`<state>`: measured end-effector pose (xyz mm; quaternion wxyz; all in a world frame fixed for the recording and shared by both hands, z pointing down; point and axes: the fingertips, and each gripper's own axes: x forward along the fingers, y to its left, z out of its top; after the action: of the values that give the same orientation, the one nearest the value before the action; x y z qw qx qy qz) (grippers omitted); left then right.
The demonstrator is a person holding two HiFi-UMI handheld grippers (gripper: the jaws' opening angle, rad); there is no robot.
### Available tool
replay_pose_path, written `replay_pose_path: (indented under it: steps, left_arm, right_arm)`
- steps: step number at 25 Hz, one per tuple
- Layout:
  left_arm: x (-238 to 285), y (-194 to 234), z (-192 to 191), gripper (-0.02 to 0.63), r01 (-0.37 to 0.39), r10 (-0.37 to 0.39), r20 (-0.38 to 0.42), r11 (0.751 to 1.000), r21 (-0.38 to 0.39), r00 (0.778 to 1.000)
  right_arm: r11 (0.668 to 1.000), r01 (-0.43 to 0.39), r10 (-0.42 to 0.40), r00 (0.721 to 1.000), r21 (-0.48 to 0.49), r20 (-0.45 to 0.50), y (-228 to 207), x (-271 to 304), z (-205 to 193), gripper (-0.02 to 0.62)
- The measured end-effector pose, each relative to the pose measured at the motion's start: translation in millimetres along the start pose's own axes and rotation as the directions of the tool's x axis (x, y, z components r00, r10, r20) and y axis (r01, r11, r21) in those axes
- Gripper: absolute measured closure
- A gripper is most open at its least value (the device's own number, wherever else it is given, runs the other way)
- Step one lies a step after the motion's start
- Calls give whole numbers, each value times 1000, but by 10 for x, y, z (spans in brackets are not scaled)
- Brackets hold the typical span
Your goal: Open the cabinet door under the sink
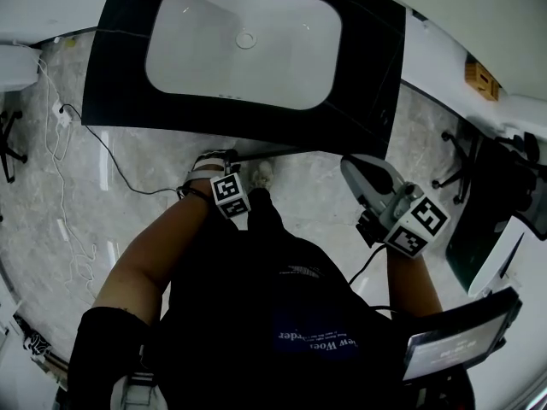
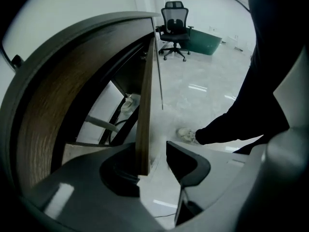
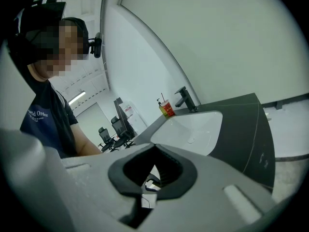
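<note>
– Hanging ajar below the sink, is the cabinet door gripped yet?
– Not quite. Its free edge stands between the left gripper's half-open jaws, next to one pad, with a gap at the other. This looks like the grasping step. The next move is to close on the edge and swing the door outward. The right gripper hangs near the counter, jaws together, empty.

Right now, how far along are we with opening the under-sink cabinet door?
Begun: the cabinet door stands ajar, pipework showing inside. In hand: the left gripper straddles the door's free edge, its fingers not clamped, a gap on one side. Left: grip and swing it wide. The right gripper hangs shut and empty.
</note>
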<state>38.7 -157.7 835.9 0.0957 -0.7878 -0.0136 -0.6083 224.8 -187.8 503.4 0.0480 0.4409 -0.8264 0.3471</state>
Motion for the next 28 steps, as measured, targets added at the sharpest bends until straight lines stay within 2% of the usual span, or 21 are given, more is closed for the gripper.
replay_pose_path:
  steps: [3,5,7,14,18,23,28]
  left_arm:
    - [124,77,18,473,-29,32,-82,999,39,996]
    - [210,125,51,522,-54,57,-88,998,38,995]
    - [203,105,79,523,-52,54,-81,998,29,995]
    - [135,-455,148,534,69,-68,19,994,-88,998]
    - [131,-684,171,534,95,-89,49,986,-134,995]
    - [134,-731,226,532,102,-95,46,981,-163,994]
    - [125,-780,239,538,128,-129,15,963,-239,992]
  right_arm:
    - [1000,-5,5,1000,-11,-20,-37,-68,-13,597]
    - [1000,-6,6,1000,-16,-30,-47,-69,-24,597]
    - [1000,-12,11,999,-26,-36,-11,-74,-29,597]
    - [998,8,-12,999,-65,-53,177,44,-12,597]
    - [996,24,-28,999,-87,-46,328,-18,3,597]
    - [996,36,-40,998,-84,-44,288,-212,-22,597]
    - [995,-11,7,999,-94,-46,55,-385,76,597]
